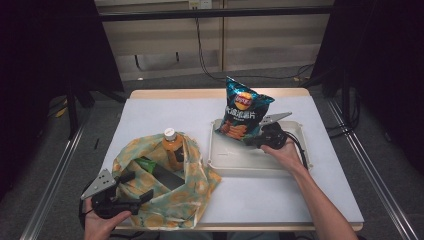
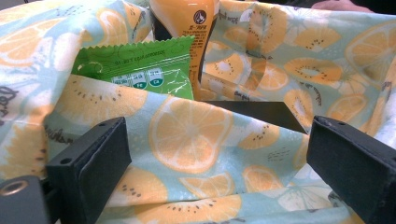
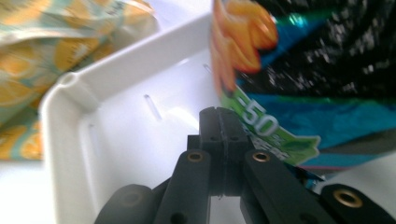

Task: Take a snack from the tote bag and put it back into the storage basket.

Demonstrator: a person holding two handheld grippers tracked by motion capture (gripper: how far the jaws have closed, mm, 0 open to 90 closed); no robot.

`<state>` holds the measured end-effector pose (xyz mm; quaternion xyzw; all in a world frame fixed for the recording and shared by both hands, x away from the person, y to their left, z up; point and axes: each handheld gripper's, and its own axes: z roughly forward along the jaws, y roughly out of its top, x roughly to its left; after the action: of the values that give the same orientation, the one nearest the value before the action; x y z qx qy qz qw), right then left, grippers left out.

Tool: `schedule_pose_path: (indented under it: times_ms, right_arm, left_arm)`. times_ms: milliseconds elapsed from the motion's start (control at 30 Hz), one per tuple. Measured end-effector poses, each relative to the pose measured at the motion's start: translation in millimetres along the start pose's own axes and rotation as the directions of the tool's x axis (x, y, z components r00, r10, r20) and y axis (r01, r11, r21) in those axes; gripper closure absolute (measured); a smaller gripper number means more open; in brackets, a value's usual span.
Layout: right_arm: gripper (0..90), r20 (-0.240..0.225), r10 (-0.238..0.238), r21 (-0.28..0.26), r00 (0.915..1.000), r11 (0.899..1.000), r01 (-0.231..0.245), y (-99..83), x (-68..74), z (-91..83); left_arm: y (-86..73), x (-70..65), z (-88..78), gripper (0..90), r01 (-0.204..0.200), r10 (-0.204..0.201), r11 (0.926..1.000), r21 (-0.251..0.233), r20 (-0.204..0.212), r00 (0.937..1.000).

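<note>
A blue chip bag [image 1: 243,112] stands upright over the white tray [image 1: 235,162]. My right gripper [image 1: 255,141] is shut on the bag's lower edge. In the right gripper view the jaws [image 3: 219,135] are pressed together at the green corner of the chip bag [image 3: 317,70], above the tray's wall [image 3: 116,70]. My left gripper [image 1: 137,186] stands open at the near rim of the citrus-print cloth bag [image 1: 200,185]. In the left gripper view its jaws [image 2: 217,158] are wide apart, with the cloth bag [image 2: 187,135] between them.
Inside the cloth bag stand an orange drink bottle [image 1: 172,145] [image 2: 187,18], a green packet [image 1: 146,164] [image 2: 135,70] and a flat dark item [image 1: 167,177] [image 2: 261,112]. The white table top [image 1: 310,195] ends close to my forearms.
</note>
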<state>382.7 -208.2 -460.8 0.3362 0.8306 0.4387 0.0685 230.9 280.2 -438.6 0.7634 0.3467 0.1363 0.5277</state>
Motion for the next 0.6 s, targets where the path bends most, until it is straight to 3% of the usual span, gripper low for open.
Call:
schedule_pose_path:
  times_ms: [233,467,600]
  right_arm:
    - [90.0,0.041,0.021,0.02,0.999,1.0,-0.022,-3.0,-9.3,1.2]
    - [90.0,0.076,0.047,0.006,0.996,0.999,-0.047,-4.1,-15.0,1.7]
    - [90.0,0.071,0.055,0.003,0.9959,0.998,-0.055,-4.9,-17.3,3.0]
  left_arm:
    - [-0.2,-0.1,-0.1,5.8,0.003,-0.003,1.0,0.003,-0.002,1.0]
    - [0.1,-0.4,0.1,5.8,-0.002,0.002,1.0,0.002,-0.004,1.0]
    - [0.2,-0.3,-0.4,5.8,-0.002,0.002,1.0,-0.001,-0.001,1.0]
